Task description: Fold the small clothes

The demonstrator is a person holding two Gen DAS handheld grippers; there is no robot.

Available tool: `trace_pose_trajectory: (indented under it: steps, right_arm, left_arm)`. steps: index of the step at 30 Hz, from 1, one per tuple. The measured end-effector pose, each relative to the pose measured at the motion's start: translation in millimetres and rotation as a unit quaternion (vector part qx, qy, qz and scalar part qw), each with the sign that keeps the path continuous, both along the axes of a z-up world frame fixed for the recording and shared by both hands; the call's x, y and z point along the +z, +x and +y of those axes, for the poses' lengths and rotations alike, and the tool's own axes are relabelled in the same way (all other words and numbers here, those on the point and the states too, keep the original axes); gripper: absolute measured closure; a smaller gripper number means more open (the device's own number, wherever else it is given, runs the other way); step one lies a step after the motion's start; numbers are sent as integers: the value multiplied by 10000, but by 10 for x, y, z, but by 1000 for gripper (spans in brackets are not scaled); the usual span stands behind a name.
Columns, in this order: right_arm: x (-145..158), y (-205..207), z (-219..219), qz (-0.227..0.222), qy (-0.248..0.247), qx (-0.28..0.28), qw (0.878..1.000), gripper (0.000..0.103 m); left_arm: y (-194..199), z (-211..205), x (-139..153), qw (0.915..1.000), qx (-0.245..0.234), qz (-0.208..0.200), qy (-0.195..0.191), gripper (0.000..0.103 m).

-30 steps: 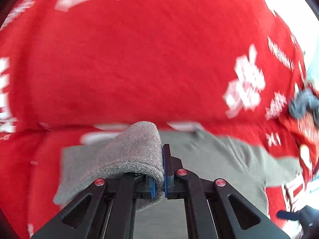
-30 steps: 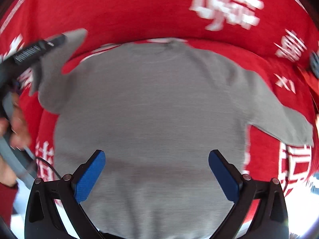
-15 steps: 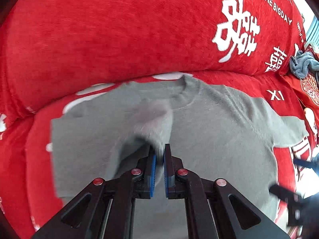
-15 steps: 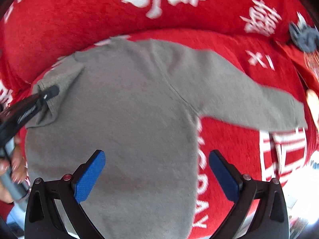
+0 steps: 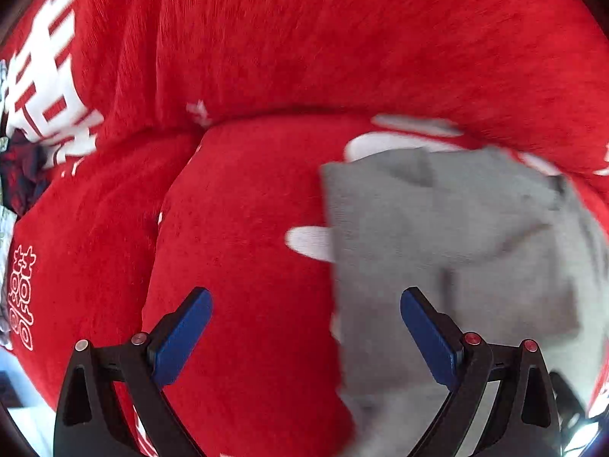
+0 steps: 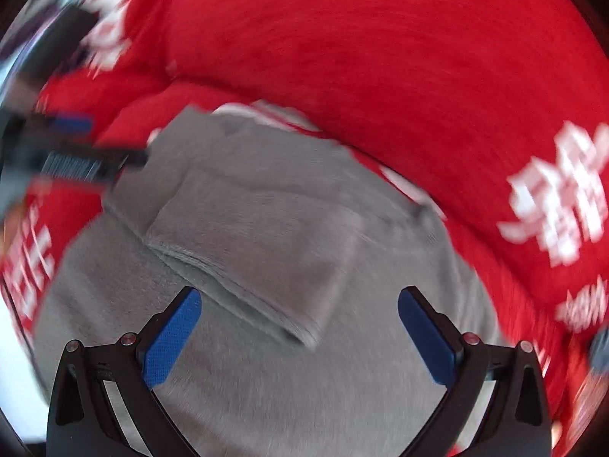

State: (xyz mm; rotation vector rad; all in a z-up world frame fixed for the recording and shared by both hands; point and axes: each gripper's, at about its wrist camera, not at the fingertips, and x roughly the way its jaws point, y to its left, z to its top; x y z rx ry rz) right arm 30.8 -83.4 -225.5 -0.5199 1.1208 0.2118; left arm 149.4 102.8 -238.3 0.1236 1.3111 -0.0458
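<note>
A small grey sweater [image 6: 289, 381] lies flat on a red cover. One sleeve [image 6: 259, 251] is folded inward across its chest. In the left wrist view the sweater [image 5: 456, 251] fills the right side, its left edge straight. My left gripper [image 5: 304, 327] is open and empty, over the sweater's left edge, its right finger above the grey cloth. My right gripper [image 6: 298, 327] is open and empty, over the sweater's lower body, just below the folded sleeve. The left gripper also shows, blurred, at the left of the right wrist view [image 6: 76, 160].
The red cover [image 5: 247, 304] with white lettering spreads over a seat, and a red backrest [image 5: 342, 45] rises behind. Dark patterned cloth [image 5: 23, 175] lies at the far left. Both views are motion-blurred.
My left gripper let go of the sleeve, opened, and moved left off the sweater. The sleeve now lies folded across the chest. My right gripper swung to face the folded sleeve.
</note>
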Motion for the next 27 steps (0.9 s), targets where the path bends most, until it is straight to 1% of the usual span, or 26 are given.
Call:
trace_pose_trajectory:
  steps: [1, 2, 3, 4, 5, 6, 7, 8, 9, 10, 11, 12, 13, 14, 15, 16, 17, 18, 19, 20, 21, 22, 23, 24, 26, 27]
  right_arm:
    - [-122, 27, 80, 57, -262, 172, 9995, 0]
    - [-248, 67, 149, 92, -531, 310, 9981, 6]
    - [-324, 107, 179, 114, -633, 397, 9971, 17]
    - [-324, 148, 157, 187, -443, 371, 9982, 52]
    - [-267, 169, 75, 189, -179, 149, 9996, 89]
    - [-185, 215, -28, 89, 80, -218, 9997, 95]
    - [-124, 234, -139, 18, 347, -524, 9980, 95]
    - [1, 261, -442, -55, 1091, -1255, 9861, 95]
    - [47, 242, -627, -89, 1505, -1656, 9746, 95]
    - [85, 205, -919, -138, 2034, -2284, 9520, 95]
    - [76, 126, -1272, -162, 2549, -3035, 9180, 95]
    - [4, 8, -1628, -109, 3105, -3751, 8734, 95]
    - [-47, -76, -1789, -48, 3453, -4083, 8450, 85]
    - [-172, -201, -2028, 105, 3855, -4532, 8037, 75]
    - [-251, -308, -2165, 198, 3948, -4810, 7825, 48]
    - [-270, -351, -2212, 220, 3940, -4879, 7786, 33]
    - [-288, -406, -2253, 224, 3994, -4836, 7786, 33]
    - [-295, -411, -2264, 242, 4039, -4785, 7793, 33]
    - [-290, -404, -2266, 253, 4050, -4776, 7793, 33]
    - [-293, -368, -2272, 274, 4036, -4799, 7785, 35]
    - [-294, -315, -2281, 304, 4011, -4841, 7771, 40]
    - [-283, -267, -2327, 307, 3962, -4869, 7778, 74]
    - [-228, -213, -2334, 220, 3716, -4923, 7868, 95]
    - [-196, -172, -2374, 125, 3561, -4923, 7941, 95]
    - [-185, -173, -2447, 63, 3322, -4923, 8045, 95]
    - [-250, -193, -2496, 130, 3176, -5000, 8056, 95]
  left_arm:
    - [30, 9, -57, 10000, 14, 2, 40, 4]
    - [44, 4, -97, 10000, 15, -16, 54, 4]
    - [79, -40, -138, 10000, 28, -13, 65, 4]
    - [89, -44, -151, 10000, 53, -2, 20, 4]
    - [109, -45, -146, 9999, 93, 15, -52, 4]
    - [133, -41, -140, 9997, 165, 45, -201, 4]
    - [158, -40, -140, 9993, 204, 70, -295, 4]
    - [194, -37, -126, 9990, 234, 94, -362, 4]
    - [234, -50, -137, 9988, 240, 141, -407, 4]
    - [264, -68, -155, 9985, 210, 205, -458, 4]
    - [291, -88, -174, 9982, 179, 265, -515, 4]
    - [326, -112, -201, 9976, 156, 325, -588, 4]
    - [347, -133, -214, 9972, 146, 350, -638, 5]
    - [363, -140, -224, 9971, 141, 355, -661, 13]
    - [379, -168, -231, 9966, 118, 374, -720, 16]
    - [384, -190, -231, 9963, 107, 378, -759, 22]
    - [383, -215, -222, 9964, 97, 348, -773, 34]
    - [372, -257, -197, 9957, 23, 288, -882, 44]
    - [378, -284, -182, 9950, -53, 256, -969, 65]
    - [371, -328, -154, 9953, -110, 216, -940, 77]
    - [370, -374, -120, 9965, -179, 149, -803, 82]
    - [373, -414, -84, 9973, -266, 66, -686, 88]
    - [375, -429, -65, 9977, -299, 5, -603, 88]
    - [381, -431, -60, 9983, -306, -57, -488, 88]
    - [393, -403, -106, 9990, -265, -60, -352, 87]
    - [395, -362, -135, 9994, -181, -66, -293, 87]
